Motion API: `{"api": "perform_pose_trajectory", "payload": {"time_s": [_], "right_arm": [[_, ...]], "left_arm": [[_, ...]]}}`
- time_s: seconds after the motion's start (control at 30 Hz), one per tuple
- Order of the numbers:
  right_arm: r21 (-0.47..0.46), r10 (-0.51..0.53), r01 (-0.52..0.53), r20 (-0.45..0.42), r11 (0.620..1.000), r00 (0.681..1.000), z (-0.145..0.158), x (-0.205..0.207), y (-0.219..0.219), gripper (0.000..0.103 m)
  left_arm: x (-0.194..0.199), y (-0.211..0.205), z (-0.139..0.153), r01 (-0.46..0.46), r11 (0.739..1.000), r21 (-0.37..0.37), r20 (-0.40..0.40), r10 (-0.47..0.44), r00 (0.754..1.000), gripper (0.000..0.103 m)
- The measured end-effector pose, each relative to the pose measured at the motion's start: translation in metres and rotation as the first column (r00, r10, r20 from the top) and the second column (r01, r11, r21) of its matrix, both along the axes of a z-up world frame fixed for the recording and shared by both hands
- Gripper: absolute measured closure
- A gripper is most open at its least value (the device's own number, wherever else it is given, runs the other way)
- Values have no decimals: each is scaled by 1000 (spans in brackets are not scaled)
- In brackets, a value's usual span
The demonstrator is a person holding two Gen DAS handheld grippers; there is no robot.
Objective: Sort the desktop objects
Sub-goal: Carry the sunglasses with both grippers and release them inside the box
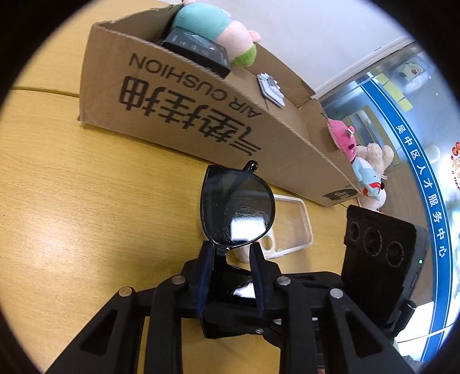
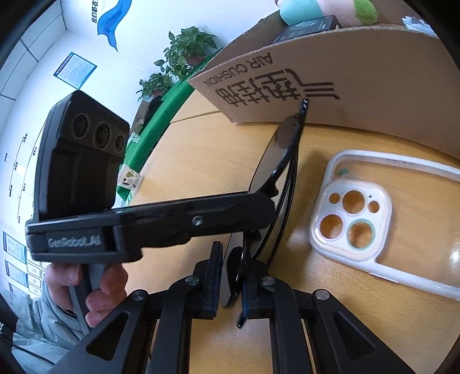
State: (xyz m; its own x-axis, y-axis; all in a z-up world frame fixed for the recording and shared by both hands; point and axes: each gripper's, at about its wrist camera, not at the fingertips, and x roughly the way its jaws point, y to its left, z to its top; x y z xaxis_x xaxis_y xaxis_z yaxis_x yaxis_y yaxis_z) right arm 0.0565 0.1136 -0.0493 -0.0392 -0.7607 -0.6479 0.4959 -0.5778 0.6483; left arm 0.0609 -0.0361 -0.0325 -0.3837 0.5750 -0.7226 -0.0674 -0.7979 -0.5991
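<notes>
Black sunglasses [image 1: 237,205] are held upright above the wooden table, in front of a cardboard box [image 1: 178,95]. My left gripper [image 1: 232,248] is shut on the sunglasses at the bridge. My right gripper [image 2: 233,259] is closed around the other lens of the sunglasses [image 2: 276,161], which stand edge-on between its pads. A clear phone case [image 2: 353,218] lies flat on the table to the right of the sunglasses; it also shows in the left wrist view [image 1: 290,230].
The cardboard box [image 2: 359,74] holds a teal and pink plush toy [image 1: 212,26], a black box [image 1: 198,49] and a small white item [image 1: 270,86]. Plush toys [image 1: 365,161] sit beyond the box's right end. Potted plants [image 2: 187,51] stand behind the table.
</notes>
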Motion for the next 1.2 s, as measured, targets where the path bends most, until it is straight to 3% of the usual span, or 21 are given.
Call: {"api": "perform_pose_trajectory", "payload": {"time_s": [0.4,0.63,0.77,0.87,0.93,0.97,1.07,1.2], "right_arm": [[-30,-24,21,-126,999,992,57,-14,16,94],[-2,-38,39,-234,999,972,103,-42,32,94],[-7,-60,60,-250,998,966,120,-74,35,94],[-14,-66,65,-245,998,967,126,-98,37,94],[-29,-68,63,-230,998,971,128,-118,39,93],[-33,-68,63,-219,997,973,128,-128,40,92],[-5,-66,66,-208,998,976,120,-151,39,92],[2,-63,64,-116,998,991,95,-192,36,93]], "left_arm": [[-6,16,59,37,999,-2,-139,-37,990,82],[-38,33,101,75,997,-13,-233,-76,969,82],[-63,42,120,83,997,3,-263,-79,962,82],[-86,46,130,85,996,8,-269,-79,960,82],[-99,47,135,82,997,-1,-270,-79,960,96],[-109,47,136,82,997,-12,-261,-82,962,98],[-143,45,130,87,996,4,-225,-83,971,98],[-179,46,109,69,998,-9,-171,-69,983,98]]}}
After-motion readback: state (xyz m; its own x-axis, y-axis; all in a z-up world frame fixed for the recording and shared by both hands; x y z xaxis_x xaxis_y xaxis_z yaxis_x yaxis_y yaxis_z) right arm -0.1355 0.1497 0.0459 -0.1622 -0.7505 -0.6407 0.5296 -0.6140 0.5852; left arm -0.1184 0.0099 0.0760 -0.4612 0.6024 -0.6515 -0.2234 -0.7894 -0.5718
